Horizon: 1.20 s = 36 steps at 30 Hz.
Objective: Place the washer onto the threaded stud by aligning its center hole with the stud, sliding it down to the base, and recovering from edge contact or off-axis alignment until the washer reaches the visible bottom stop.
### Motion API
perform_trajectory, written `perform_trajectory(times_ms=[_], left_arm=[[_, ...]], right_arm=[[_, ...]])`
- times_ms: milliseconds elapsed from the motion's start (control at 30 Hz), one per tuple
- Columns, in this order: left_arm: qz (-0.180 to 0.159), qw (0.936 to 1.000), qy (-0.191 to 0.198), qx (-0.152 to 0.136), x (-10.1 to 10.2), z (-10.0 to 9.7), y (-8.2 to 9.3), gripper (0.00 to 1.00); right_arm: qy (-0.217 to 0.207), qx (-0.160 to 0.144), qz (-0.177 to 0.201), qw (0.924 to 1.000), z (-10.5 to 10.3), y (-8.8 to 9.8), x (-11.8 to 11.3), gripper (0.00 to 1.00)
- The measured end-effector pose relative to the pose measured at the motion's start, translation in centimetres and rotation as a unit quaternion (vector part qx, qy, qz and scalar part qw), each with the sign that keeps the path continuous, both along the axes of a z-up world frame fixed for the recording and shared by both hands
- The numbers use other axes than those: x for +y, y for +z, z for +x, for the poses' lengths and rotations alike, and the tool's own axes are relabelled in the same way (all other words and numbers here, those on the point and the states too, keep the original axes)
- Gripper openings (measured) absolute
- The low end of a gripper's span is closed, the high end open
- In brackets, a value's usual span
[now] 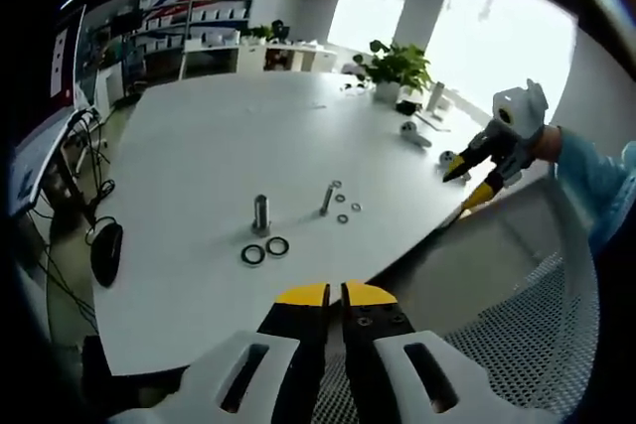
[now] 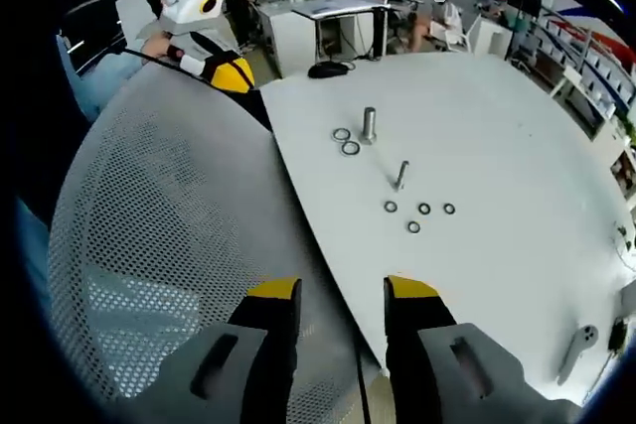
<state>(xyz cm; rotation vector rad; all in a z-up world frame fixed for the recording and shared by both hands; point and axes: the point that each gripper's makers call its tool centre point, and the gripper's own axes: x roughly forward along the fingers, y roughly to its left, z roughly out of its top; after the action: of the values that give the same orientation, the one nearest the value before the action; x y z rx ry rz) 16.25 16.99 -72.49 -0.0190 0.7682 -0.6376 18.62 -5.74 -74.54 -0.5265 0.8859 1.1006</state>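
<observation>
The thicker upright threaded metal stud [image 2: 369,124] stands on the white table [image 2: 517,126] and serves as the landmark. Its thread and base are too small to make out. Two dark ring washers [image 2: 346,141] lie flat just beside its foot, on the side toward the grey mesh chair back [image 2: 169,215]; in the left gripper view the pair [image 1: 264,250] appears to touch edge to edge, though this is uncertain at that size. A thinner metal bolt [image 2: 400,176] stands tilted near the stud, and four small silver washers [image 2: 418,215] lie scattered just beyond it, further from the stud. No washer sits on the stud.

The right gripper [image 2: 341,290], black with yellow tips, hovers over the chair back and table edge, well apart from the stud, jaws spread wide and empty. The left gripper [image 1: 335,295] has its yellow-tipped jaws pressed almost together, holding nothing, also well apart from the stud.

A black computer mouse [image 2: 327,69] lies beyond the stud near the far table edge. A potted green plant [image 1: 397,67] stands at the opposite end.
</observation>
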Motion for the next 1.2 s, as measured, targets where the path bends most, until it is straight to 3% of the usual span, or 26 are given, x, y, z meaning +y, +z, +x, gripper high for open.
perform_trajectory(times_ms=[333, 567, 733, 833, 1067, 1200], left_arm=[[-0.001, 0.9999, -0.011, 0.012, -0.2, -0.4, -0.3, 0.02], [-0.003, 0.9999, 0.001, 0.012, 0.1, -0.4, -0.4, 0.04], [-0.005, 0.9999, -0.001, 0.014, 0.0, -0.4, -0.4, 0.04], [-0.006, 0.9999, 0.004, 0.013, 0.1, -0.4, -0.3, 0.04], [0.000, 0.9998, 0.012, 0.013, 0.3, -0.3, -0.4, 0.04], [-0.014, 0.9996, 0.023, 0.011, 0.6, -0.2, -0.2, 0.04]], right_arm=[[0.015, 0.038, -0.003, 0.9992, 4.1, 0.9, -0.2, 0.33], [0.016, 0.021, -0.014, 0.9996, 6.7, 0.1, 0.4, 0.33], [0.020, -0.003, 0.005, 0.9998, 8.2, -0.5, 1.7, 0.33], [0.046, -0.007, 0.003, 0.9989, 8.0, -1.5, 2.5, 0.32], [0.058, 0.003, -0.006, 0.9983, 7.7, -3.2, 3.3, 0.32], [0.069, 0.008, -0.018, 0.9974, 7.7, -4.1, 3.4, 0.32]])
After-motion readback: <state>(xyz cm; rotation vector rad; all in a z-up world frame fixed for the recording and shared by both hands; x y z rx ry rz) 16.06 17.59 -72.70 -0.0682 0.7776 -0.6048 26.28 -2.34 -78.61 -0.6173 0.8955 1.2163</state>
